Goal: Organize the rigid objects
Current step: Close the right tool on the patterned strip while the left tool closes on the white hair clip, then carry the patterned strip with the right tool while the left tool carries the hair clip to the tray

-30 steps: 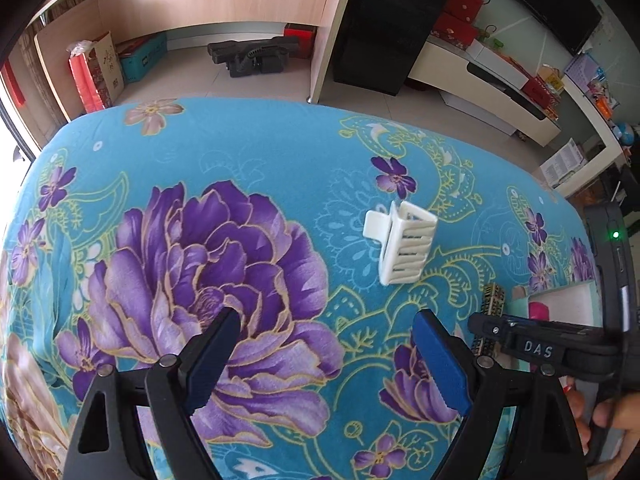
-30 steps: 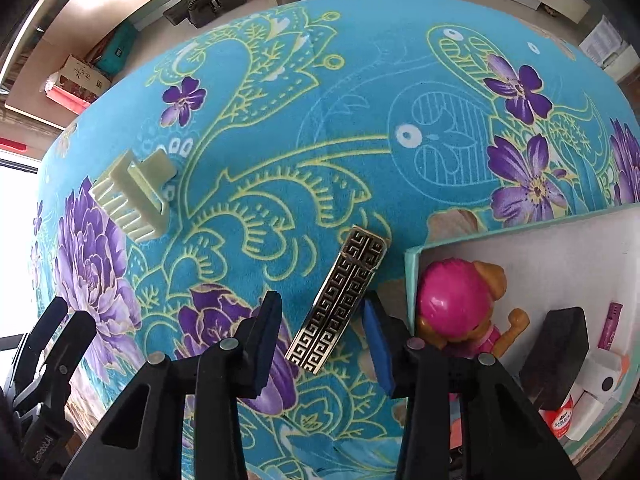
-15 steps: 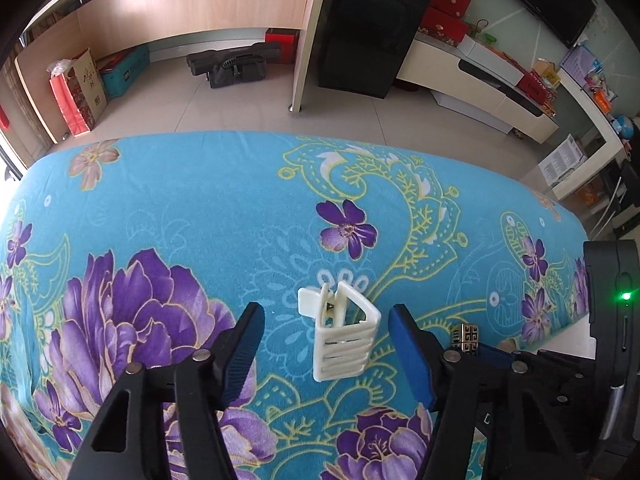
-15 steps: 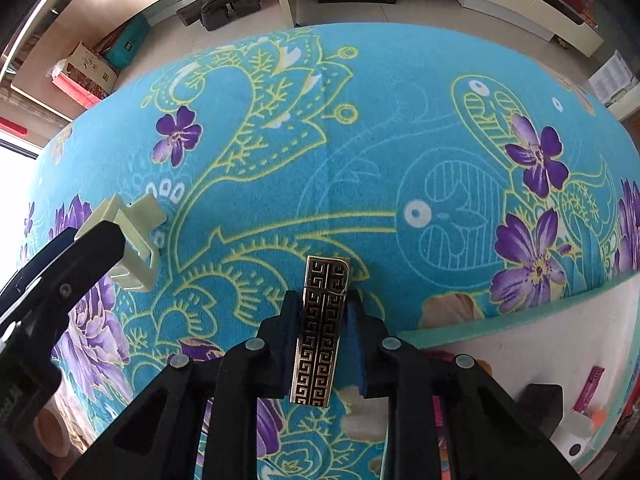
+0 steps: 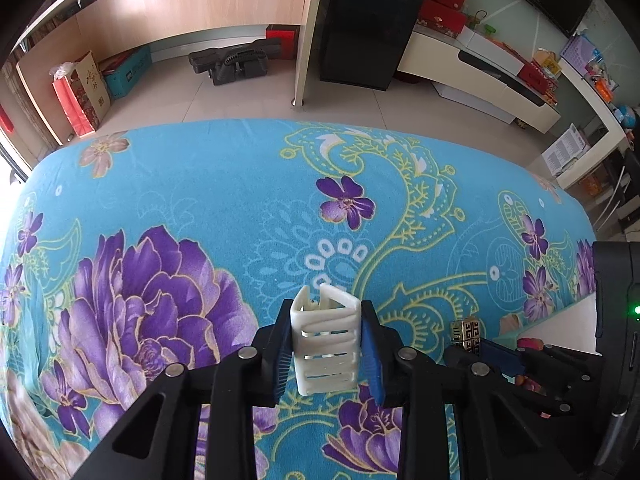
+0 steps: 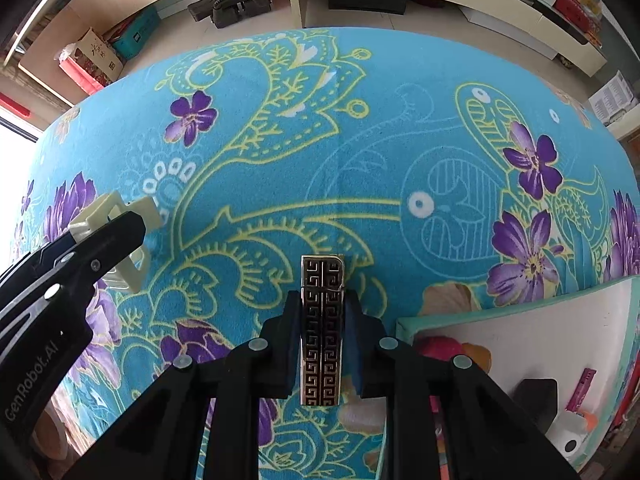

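Observation:
My left gripper is shut on a white slatted hair claw clip, its blue pads pressing both sides; the clip also shows in the right wrist view. My right gripper is shut on a flat black-and-gold patterned bar, lengthwise between the pads; its tip shows in the left wrist view. Both are just above the teal floral cloth. The left gripper's arm lies at the left of the right wrist view.
A white box with a teal rim sits at the right, holding a pink toy, a black block and other small items. The table's far edge drops to a tiled floor with furniture beyond.
Both grippers moved forward and closed: the left around the white claw clip, the right around the patterned bar. Both objects now sit between the pads.

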`<action>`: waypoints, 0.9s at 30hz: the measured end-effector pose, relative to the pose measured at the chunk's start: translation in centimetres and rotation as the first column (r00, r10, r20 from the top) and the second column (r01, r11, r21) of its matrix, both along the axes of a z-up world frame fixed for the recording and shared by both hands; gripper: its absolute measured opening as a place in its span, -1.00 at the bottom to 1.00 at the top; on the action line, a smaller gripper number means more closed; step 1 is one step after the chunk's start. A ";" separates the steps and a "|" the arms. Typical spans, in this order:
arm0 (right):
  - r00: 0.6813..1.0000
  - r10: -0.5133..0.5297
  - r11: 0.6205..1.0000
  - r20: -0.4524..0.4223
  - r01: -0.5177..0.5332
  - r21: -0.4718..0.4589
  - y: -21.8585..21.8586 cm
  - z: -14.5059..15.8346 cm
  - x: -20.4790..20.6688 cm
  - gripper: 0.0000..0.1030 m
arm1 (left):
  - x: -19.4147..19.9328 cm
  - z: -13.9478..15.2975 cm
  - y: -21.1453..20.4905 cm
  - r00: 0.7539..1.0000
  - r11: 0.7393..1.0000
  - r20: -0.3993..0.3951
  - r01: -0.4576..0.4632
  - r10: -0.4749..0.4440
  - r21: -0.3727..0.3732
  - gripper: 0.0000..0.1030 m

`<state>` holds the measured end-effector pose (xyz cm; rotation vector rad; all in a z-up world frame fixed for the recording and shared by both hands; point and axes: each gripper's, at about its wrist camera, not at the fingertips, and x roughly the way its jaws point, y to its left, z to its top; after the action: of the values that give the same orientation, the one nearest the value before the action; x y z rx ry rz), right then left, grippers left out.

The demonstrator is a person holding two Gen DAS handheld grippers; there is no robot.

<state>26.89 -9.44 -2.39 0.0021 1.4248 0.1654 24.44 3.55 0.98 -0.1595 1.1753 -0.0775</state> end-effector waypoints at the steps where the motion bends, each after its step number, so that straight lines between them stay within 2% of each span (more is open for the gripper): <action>1: 1.000 0.002 1.000 0.002 -0.002 0.008 0.0 0.3 -0.3 -0.59 | -0.4 0.4 0.1 1.000 1.000 0.002 -0.001 0.001 0.000 -0.36; 9: 0.999 0.027 0.997 0.037 -0.029 0.070 -0.7 3.9 -4.3 -0.59 | -4.9 4.2 -0.5 0.999 1.000 0.033 0.010 -0.010 -0.002 -0.36; 13: 0.997 0.032 0.996 0.064 -0.037 0.079 -2.8 6.4 -7.1 -0.59 | -7.4 6.3 -2.2 0.998 0.999 0.052 0.034 -0.033 -0.014 -0.36; 20: 0.996 -0.005 0.999 0.091 0.000 0.053 -9.5 8.9 -11.8 -0.59 | -11.3 8.4 -8.6 0.989 0.990 0.067 0.137 -0.134 -0.039 -0.36; 27: 0.995 -0.074 0.997 0.070 0.073 0.009 -16.5 8.1 -15.0 -0.59 | -14.3 7.3 -16.4 0.970 0.968 0.036 0.243 -0.241 -0.067 -0.36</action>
<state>11.89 -25.99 5.67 0.0536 1.3522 0.1082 10.16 -12.84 8.30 -0.0758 1.1609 -0.3361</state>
